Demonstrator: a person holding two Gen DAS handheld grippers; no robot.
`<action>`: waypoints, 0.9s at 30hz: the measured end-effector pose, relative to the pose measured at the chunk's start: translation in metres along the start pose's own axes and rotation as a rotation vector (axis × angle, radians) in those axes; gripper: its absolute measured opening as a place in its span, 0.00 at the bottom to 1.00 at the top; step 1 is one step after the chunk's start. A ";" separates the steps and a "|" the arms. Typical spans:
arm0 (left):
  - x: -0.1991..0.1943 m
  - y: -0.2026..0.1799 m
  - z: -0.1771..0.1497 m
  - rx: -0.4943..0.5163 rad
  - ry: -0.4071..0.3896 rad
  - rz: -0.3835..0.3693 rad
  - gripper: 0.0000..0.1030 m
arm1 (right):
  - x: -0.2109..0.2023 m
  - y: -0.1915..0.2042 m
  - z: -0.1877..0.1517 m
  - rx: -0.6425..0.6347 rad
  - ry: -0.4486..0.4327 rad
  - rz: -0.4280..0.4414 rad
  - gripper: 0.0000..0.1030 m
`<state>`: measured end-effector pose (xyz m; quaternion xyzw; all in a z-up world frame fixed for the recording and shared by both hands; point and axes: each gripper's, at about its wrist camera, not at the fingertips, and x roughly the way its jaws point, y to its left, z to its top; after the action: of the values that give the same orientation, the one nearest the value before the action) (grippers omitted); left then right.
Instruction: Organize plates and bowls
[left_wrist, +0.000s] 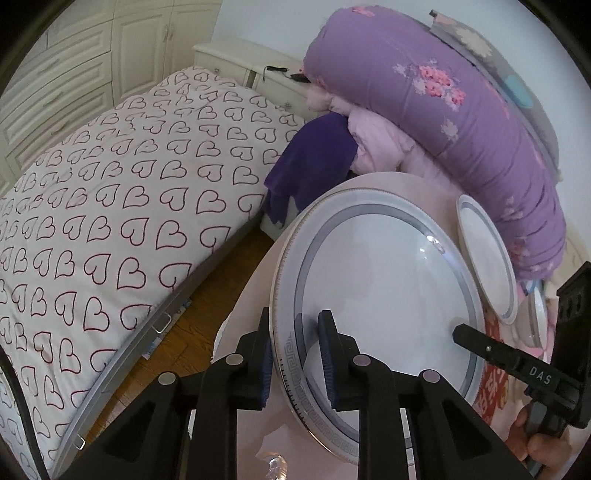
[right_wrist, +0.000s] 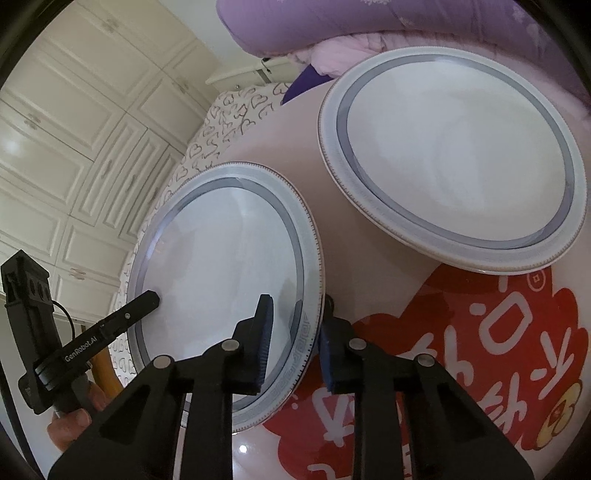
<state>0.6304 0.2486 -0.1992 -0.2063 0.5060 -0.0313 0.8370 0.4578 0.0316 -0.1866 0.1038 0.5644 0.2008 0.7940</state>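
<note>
Bare table (right_wrist: 373, 243) between both plates — purple bedding (left_wrist: 443, 110) blocks beyond.

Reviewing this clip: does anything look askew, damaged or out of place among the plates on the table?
No damage or spill shows. The large plate is tilted, its left rim clamped by the left gripper and its right rim by the right gripper. A second plate lies on the pink table.

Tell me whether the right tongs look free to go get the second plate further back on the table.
Probably not yet. The right tongs are shut on the near plate's rim, as are the left tongs opposite. The far plate lies uncovered on the table, so reaching it after release looks unobstructed.
</note>
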 end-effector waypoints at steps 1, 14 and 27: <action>-0.001 0.000 0.000 -0.001 0.000 -0.001 0.18 | -0.001 0.001 0.000 -0.002 -0.004 0.000 0.21; -0.026 -0.007 -0.017 -0.003 -0.037 -0.010 0.17 | -0.018 0.006 -0.009 -0.047 -0.035 -0.012 0.17; -0.062 -0.020 -0.050 0.018 -0.092 -0.029 0.14 | -0.050 0.004 -0.033 -0.071 -0.109 -0.004 0.16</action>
<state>0.5602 0.2312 -0.1603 -0.2073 0.4636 -0.0385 0.8606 0.4118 0.0119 -0.1538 0.0850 0.5132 0.2131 0.8270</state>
